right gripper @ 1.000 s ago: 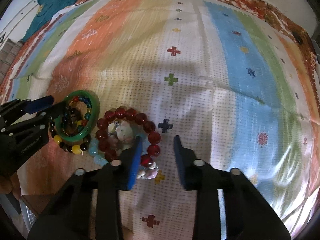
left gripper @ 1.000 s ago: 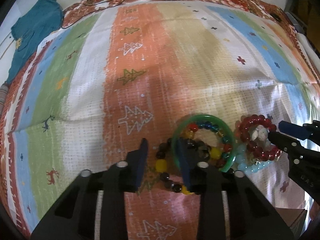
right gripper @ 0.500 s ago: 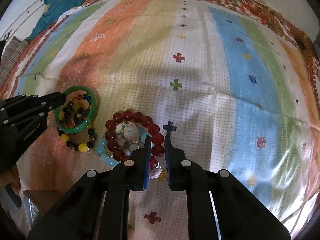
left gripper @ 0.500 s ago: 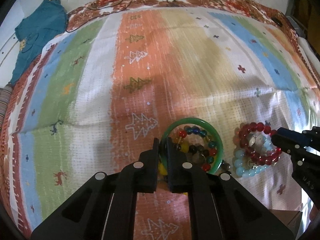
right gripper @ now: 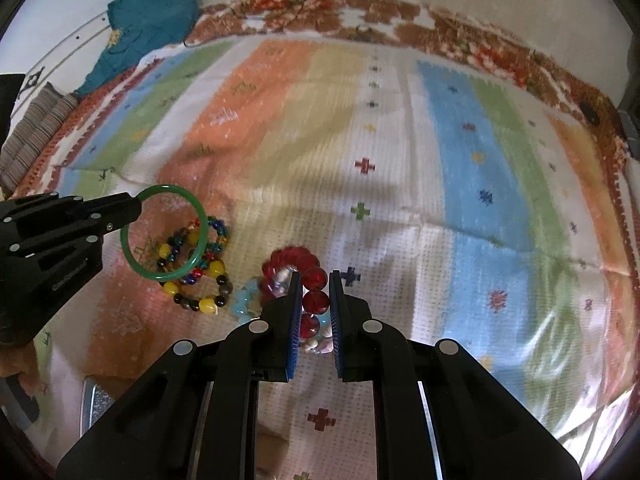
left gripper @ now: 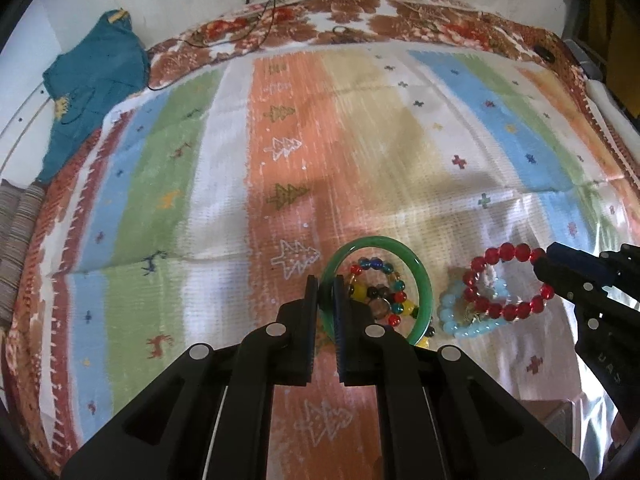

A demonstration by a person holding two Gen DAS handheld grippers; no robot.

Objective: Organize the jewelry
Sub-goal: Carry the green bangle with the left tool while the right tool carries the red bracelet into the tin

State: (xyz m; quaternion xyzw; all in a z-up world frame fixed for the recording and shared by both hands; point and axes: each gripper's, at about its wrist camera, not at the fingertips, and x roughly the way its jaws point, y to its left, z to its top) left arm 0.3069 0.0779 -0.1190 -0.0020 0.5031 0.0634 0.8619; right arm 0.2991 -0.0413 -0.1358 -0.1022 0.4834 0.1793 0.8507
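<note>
My left gripper (left gripper: pixel 325 285) is shut on the rim of a green bangle (left gripper: pixel 425 276), which hangs lifted above the striped cloth (left gripper: pixel 224 200). Under it lie a small multicolour bead bracelet (left gripper: pixel 376 265) and a yellow-and-dark bead bracelet (right gripper: pixel 208 306). My right gripper (right gripper: pixel 315 282) is shut on a red bead bracelet (right gripper: pixel 316 300) and holds it raised. In the left wrist view that red bead bracelet (left gripper: pixel 508 251) hangs from the right gripper (left gripper: pixel 546 268). A light blue bead bracelet (left gripper: pixel 452 320) and a pale stone bracelet (right gripper: pixel 316 346) stay on the cloth below it.
A teal garment (left gripper: pixel 92 92) lies at the far left corner, beside a thin dark cable (left gripper: pixel 264 4). Folded striped fabric (left gripper: pixel 16 248) sits at the left edge. A brownish box edge (left gripper: pixel 556 416) shows near the bottom right. The wide striped cloth stretches ahead.
Both grippers went from open around the bracelets to shut on them. Both then rose, lifting the green bangle and the red bead bracelet off the cloth.
</note>
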